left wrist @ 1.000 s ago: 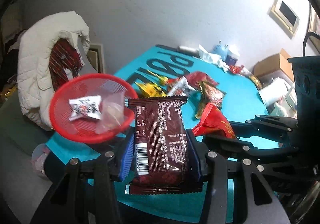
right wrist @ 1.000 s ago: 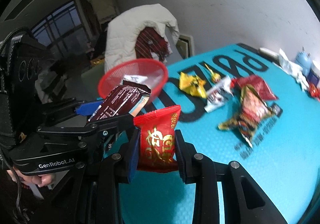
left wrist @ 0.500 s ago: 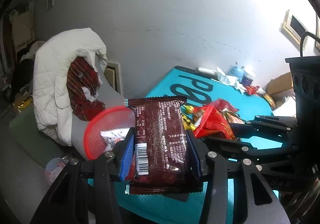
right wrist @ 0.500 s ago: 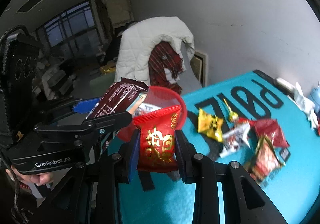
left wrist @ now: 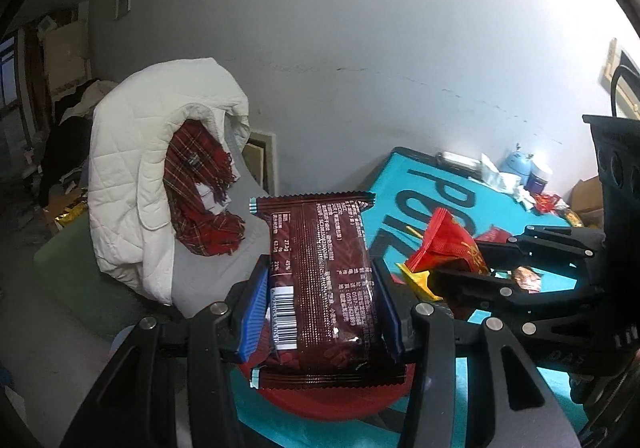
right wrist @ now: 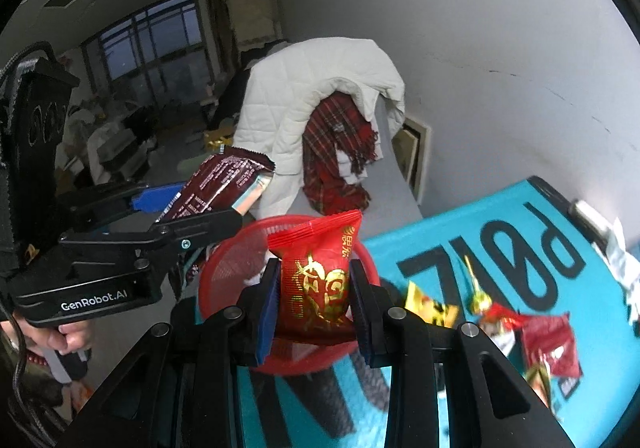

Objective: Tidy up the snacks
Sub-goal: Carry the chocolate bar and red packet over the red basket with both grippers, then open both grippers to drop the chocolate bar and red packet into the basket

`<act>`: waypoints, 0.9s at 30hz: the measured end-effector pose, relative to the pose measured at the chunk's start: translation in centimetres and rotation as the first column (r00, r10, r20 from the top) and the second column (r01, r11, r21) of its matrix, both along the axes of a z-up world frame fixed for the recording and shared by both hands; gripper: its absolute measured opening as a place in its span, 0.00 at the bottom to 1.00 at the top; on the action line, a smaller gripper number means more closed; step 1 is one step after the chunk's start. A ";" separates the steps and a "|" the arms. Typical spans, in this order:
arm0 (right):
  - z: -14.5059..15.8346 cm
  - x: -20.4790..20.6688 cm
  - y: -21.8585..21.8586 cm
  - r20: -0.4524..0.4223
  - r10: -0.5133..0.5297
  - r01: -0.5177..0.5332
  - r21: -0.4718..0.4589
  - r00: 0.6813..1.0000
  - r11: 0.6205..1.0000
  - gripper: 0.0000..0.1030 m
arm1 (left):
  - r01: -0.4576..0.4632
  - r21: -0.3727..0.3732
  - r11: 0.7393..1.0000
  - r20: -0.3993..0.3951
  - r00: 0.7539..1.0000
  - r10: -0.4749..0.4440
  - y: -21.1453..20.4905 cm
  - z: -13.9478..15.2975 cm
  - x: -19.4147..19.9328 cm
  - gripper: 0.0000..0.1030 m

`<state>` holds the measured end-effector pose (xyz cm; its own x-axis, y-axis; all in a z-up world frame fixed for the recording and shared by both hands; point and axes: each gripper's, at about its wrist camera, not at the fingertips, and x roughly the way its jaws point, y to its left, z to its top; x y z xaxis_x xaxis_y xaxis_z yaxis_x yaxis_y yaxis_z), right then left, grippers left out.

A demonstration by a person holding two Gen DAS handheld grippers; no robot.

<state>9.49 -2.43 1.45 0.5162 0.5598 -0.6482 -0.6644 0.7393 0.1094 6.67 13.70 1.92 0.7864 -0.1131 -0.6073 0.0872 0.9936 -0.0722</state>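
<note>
Left gripper (left wrist: 320, 304) fingers clamped on glossy brown crimped snack wrapper (left wrist: 320, 280), right gripper (right wrist: 314, 306) gripping red foil packet (right wrist: 318, 280), both over red mesh basket (right wrist: 232, 268), loose wrappers (right wrist: 548, 340) on teal mat (right wrist: 460, 248), quilted white jacket (left wrist: 140, 152) behind.

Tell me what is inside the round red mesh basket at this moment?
In the right wrist view, the round red mesh basket shows only a small white scrap. The shiny red snack packet held in the right gripper covers the rest.

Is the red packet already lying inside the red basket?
No, the right gripper holds the red packet above the red basket.
</note>
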 end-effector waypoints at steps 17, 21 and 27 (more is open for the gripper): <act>-4.5 4.2 3.0 -0.081 0.018 -0.023 -0.061 0.997 0.998 0.31 | -0.034 -0.008 0.999 -0.168 0.985 0.032 1.7 -5.0 3.5 0.46; -5.1 4.7 3.2 -0.094 0.014 -0.021 -0.073 0.995 0.997 0.31 | -0.038 0.014 0.999 -0.170 0.985 0.040 1.5 -5.4 3.7 0.46; -5.8 5.1 3.2 -0.116 0.005 -0.015 -0.086 0.993 0.996 0.31 | -0.037 0.044 0.998 -0.172 0.984 0.044 1.0 -5.7 3.9 0.47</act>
<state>14.58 0.75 -4.40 0.4301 0.5033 -0.7495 -0.6583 0.7429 0.1212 10.57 14.68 -3.75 0.6723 -0.0559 -0.7381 0.0369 0.9984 -0.0419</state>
